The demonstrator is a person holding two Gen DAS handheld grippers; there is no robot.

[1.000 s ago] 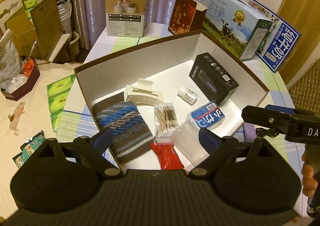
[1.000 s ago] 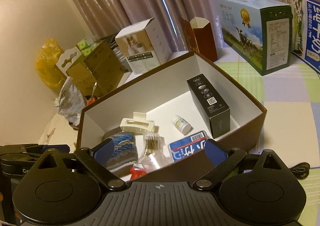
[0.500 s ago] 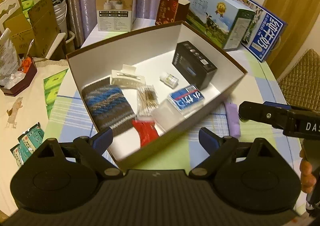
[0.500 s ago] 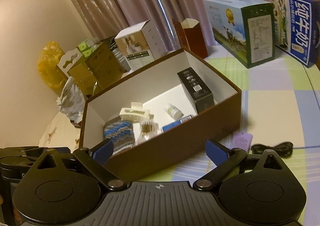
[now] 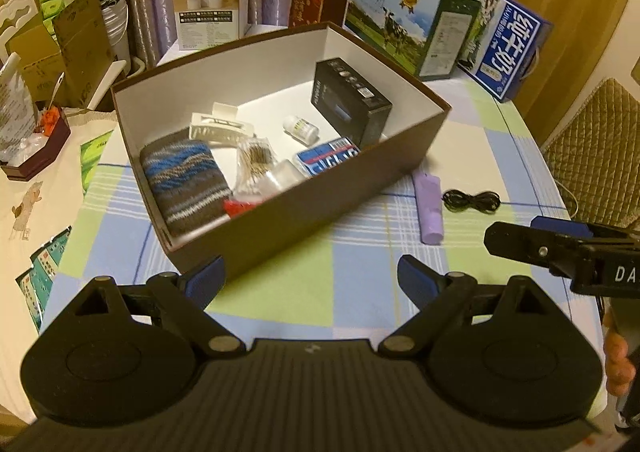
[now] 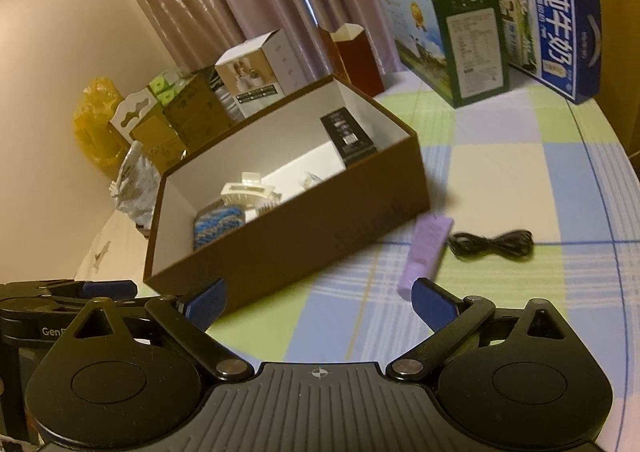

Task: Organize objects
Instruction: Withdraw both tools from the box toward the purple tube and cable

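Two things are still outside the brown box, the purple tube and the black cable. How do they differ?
The purple tube is a straight, pale, solid stick; the black cable is thin, dark and bundled in a loose coil. The tube lies next to the brown box; the cable lies farther out. Both rest on the checked tablecloth, ungripped.

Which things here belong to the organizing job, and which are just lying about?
Job: brown box holding knitted pouch, hair claw, black carton; purple tube and black cable still outside.
Lying about: milk cartons, white box.
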